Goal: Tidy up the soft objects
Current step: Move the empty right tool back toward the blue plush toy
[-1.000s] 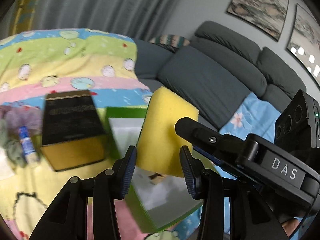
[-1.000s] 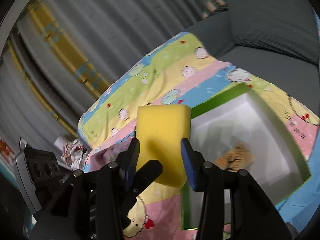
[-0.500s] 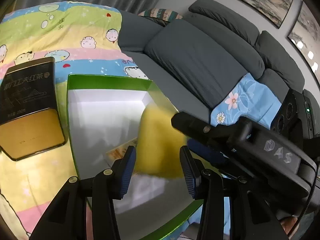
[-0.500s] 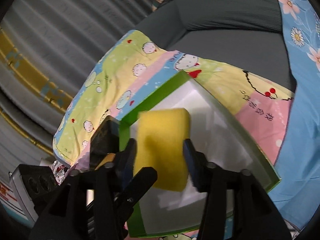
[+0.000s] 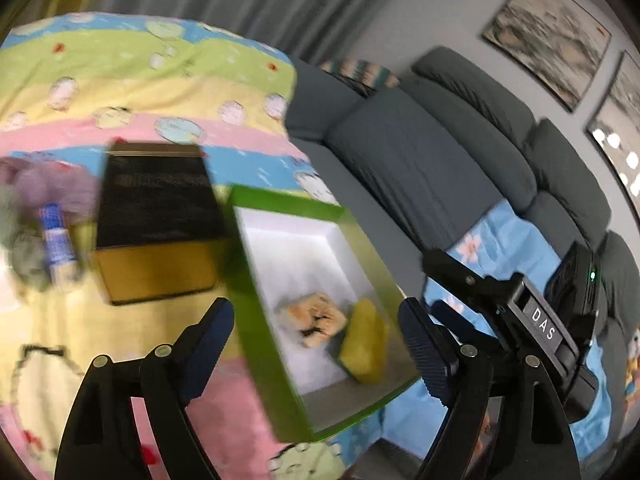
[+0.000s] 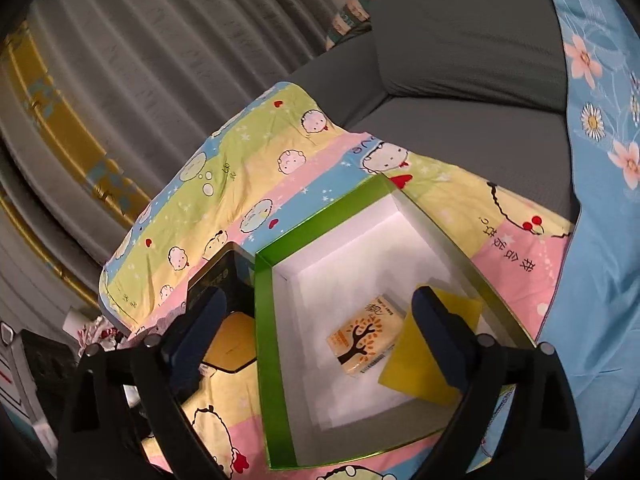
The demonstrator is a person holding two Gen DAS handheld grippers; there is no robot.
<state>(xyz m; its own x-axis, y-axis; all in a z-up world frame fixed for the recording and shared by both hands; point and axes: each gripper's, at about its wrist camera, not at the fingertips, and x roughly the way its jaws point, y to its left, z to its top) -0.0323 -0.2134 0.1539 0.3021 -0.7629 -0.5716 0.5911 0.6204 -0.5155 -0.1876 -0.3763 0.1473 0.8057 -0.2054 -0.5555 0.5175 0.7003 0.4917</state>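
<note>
A yellow sponge lies inside the green box with a white interior, leaning against its right wall beside an orange tissue pack. My right gripper is open and empty above the box. In the left wrist view the sponge and tissue pack lie in the box. My left gripper is open and empty in front of the box. The right gripper's black body shows at the right of that view.
A black and gold tin stands left of the box on the cartoon-print blanket. A blue-and-white tube and purple and grey soft items lie at the far left. A grey sofa is behind.
The right gripper opened and let go of the yellow sponge, which now lies in the green box. The left gripper opened wider and swung left.
</note>
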